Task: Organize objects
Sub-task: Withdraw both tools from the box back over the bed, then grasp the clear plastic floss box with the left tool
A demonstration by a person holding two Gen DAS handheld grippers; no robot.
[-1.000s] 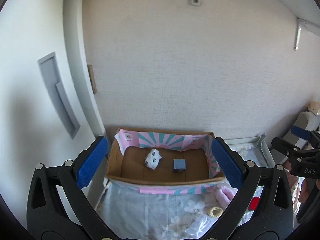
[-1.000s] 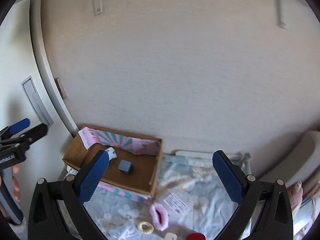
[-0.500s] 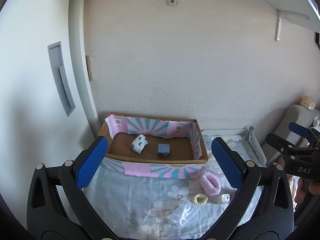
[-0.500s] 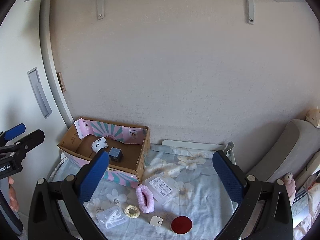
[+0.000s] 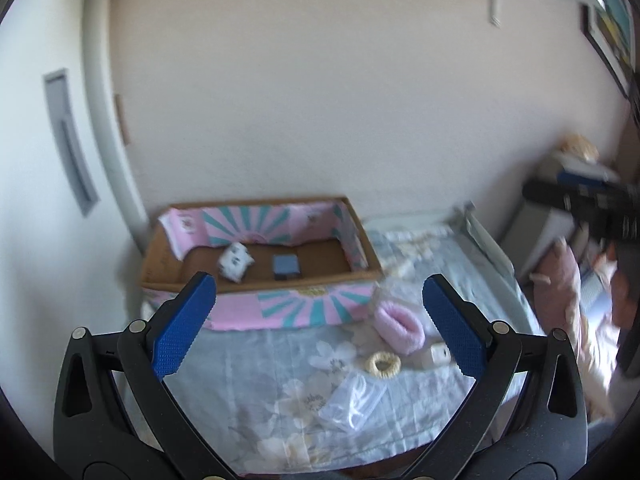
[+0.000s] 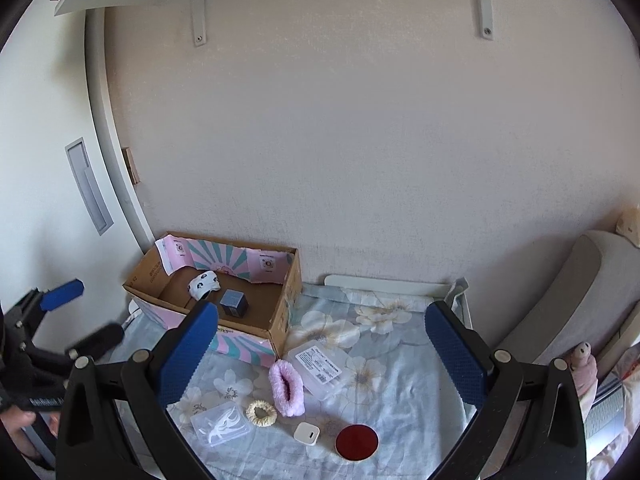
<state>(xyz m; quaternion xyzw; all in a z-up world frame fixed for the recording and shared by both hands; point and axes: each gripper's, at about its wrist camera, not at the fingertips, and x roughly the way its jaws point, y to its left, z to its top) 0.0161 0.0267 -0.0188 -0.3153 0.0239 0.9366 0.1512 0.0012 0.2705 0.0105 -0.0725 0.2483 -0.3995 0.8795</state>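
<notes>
Both grippers have pulled back from the pink-lined cardboard box (image 6: 224,300) at the bed's (image 6: 400,384) far-left corner; left gripper (image 5: 320,320) and right gripper (image 6: 322,344) spread, empty. Fluffy pink scrunchie (image 6: 286,388) and other small items remain near the front edge.

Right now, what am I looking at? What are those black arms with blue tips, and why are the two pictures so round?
No robot here: a person holds a hand tool in each hand, each with two blue-padded fingers and a wide-angle camera looking along them. One picture comes from the left gripper, the other from the right gripper. Both are open and hold nothing. On the flowered cloth sits a cardboard box holding a blue cube. Outside it lie a pink fluffy band, a cream hair tie and a red disc.
</notes>
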